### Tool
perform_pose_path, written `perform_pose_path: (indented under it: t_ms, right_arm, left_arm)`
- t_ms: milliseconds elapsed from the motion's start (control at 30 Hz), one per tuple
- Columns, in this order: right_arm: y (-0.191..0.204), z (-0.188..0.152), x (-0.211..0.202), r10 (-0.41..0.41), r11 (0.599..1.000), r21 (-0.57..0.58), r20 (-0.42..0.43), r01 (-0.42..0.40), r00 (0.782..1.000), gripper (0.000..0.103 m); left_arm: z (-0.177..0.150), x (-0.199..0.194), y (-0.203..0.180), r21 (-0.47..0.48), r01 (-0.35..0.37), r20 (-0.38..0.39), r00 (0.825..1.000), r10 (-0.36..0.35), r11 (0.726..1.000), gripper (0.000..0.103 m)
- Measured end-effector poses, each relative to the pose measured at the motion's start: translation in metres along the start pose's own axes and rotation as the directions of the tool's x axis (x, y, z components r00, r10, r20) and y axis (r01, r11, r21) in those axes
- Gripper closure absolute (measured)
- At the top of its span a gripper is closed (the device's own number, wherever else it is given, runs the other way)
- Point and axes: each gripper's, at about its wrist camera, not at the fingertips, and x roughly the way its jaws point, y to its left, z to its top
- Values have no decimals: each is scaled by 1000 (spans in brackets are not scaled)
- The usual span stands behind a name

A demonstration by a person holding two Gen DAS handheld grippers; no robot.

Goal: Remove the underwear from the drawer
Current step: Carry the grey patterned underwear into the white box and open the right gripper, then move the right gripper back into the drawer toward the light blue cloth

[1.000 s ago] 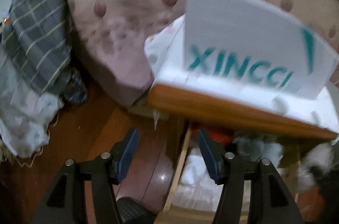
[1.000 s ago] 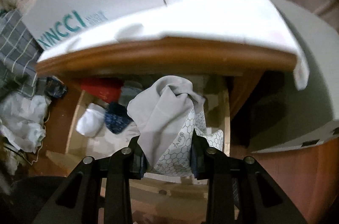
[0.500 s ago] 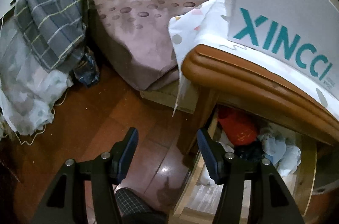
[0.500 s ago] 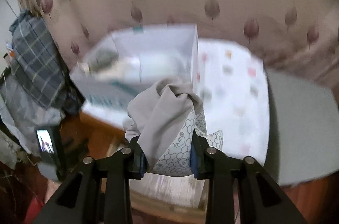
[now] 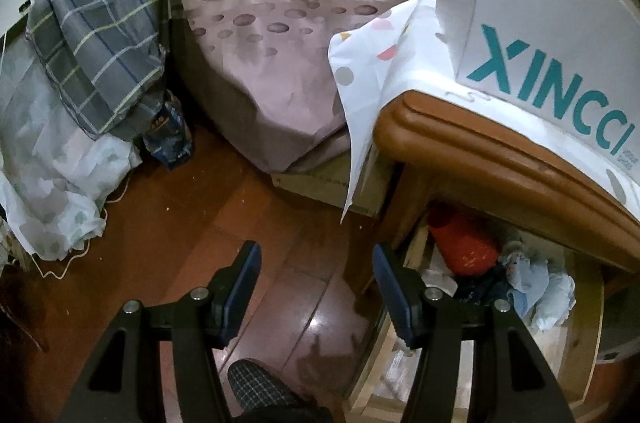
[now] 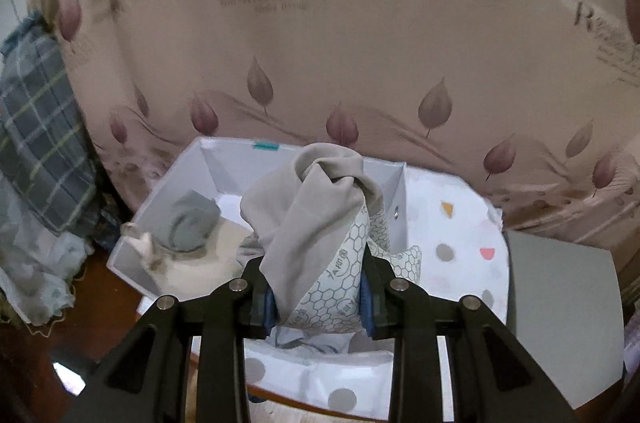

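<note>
- Grey fabric fills the right gripper (image 6: pixel 318 297): the underwear (image 6: pixel 316 223), a bunched grey garment with a white honeycomb-print lining, is clamped between the two blue pads and stands up above them in a twisted fold.
- Beyond those jaws sits a white cardboard box (image 6: pixel 180 175), open at the top, with a rolled grey garment (image 6: pixel 192 225) and some pale cloth lying inside it, off to the left of the held bundle.
- To the right of the jaws, a white cloth with coloured dots (image 6: pixel 452 231) covers the surface under the box.
- Behind it all hangs a pinkish sheet printed with leaves (image 6: pixel 360 43).
- Over to the left gripper (image 5: pixel 316 269): jaws apart, nothing between the blue pads, only red-brown wooden floor (image 5: pixel 200 215) showing through the gap.
- Just right of that gripper's right finger, the drawer (image 5: pixel 584 311) is pulled out under a rounded wooden top (image 5: pixel 500 159).
- Inside the drawer there's a red garment (image 5: pixel 464 243), something dark next to it, and pale blue bundles (image 5: pixel 536 279) further right.
- Far left of the open jaws, a grey checked cloth (image 5: pixel 100 35) is draped over a pile of pale fabric.
- Below the open jaws, at the bottom edge, a checked slipper or foot (image 5: pixel 260 387) pokes in.
</note>
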Motion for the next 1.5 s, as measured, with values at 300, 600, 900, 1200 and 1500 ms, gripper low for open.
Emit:
perform_pose_path:
  t_ms: [300, 600, 900, 1200, 1500]
  right_arm:
    - [5, -19, 71, -14, 1000, 12, -153, 16, 988, 72]
    - [11, -33, 81, -29, 1000, -1, -173, 29, 984, 51]
    - [16, -20, 46, -57, 998, -39, -81, 54, 995, 23]
    - [16, -52, -18, 27, 992, -122, -1, -27, 1000, 23]
    - [12, -169, -23, 82, 957, -268, -117, -111, 990, 24]
  left_arm:
    - [2, 4, 5, -26, 29, -20, 999, -29, 999, 44]
    - [1, 8, 4, -31, 46, -43, 998, -48, 998, 44]
    - [0, 11, 3, -34, 55, -65, 996, -58, 998, 44]
    - [1, 11, 3, -45, 47, -64, 997, -50, 998, 44]
    - [3, 13, 11, -86, 46, -77, 996, -53, 995, 44]
